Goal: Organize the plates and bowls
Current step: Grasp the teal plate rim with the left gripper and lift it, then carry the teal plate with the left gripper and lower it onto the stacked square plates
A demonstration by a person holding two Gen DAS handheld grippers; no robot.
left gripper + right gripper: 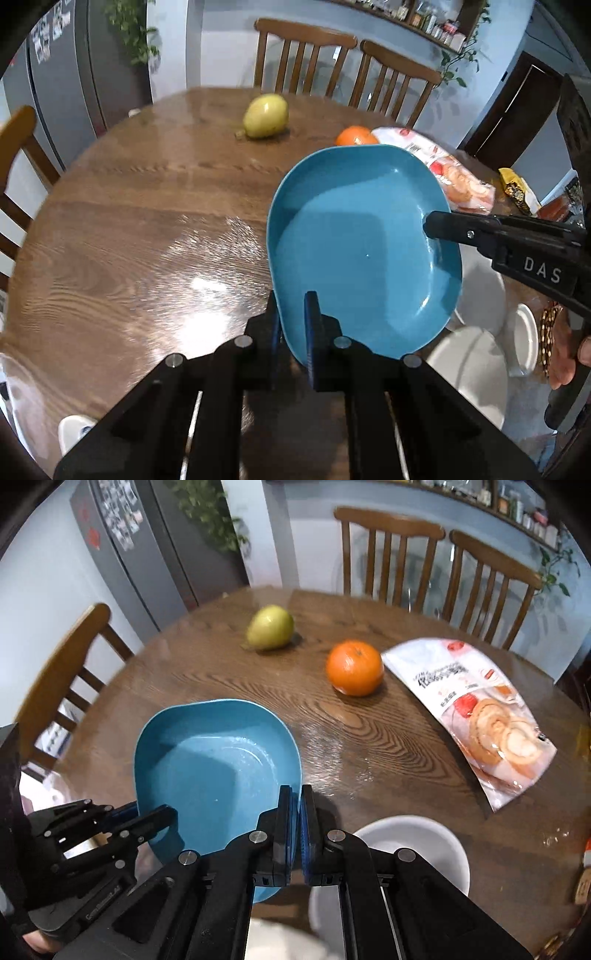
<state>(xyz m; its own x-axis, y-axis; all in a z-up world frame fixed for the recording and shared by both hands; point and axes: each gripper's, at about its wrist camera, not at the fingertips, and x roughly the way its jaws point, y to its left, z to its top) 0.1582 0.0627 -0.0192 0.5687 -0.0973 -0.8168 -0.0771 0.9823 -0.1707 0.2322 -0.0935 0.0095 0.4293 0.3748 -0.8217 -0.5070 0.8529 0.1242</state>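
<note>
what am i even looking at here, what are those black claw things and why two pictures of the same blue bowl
The black claws are hand-held grippers, one in each of a person's hands, each carrying a wide-angle camera that looks along its fingers. One picture comes from the left gripper, the other from the right gripper. Both are clamped on the rim of the same blue bowl, holding it tilted above the wooden table. On the table lie a pear, an orange and a snack bag. White dishes sit below the bowl.

Bright overhead glare on table [199, 288]; fisheye-warped, dark blurred edges.
</note>
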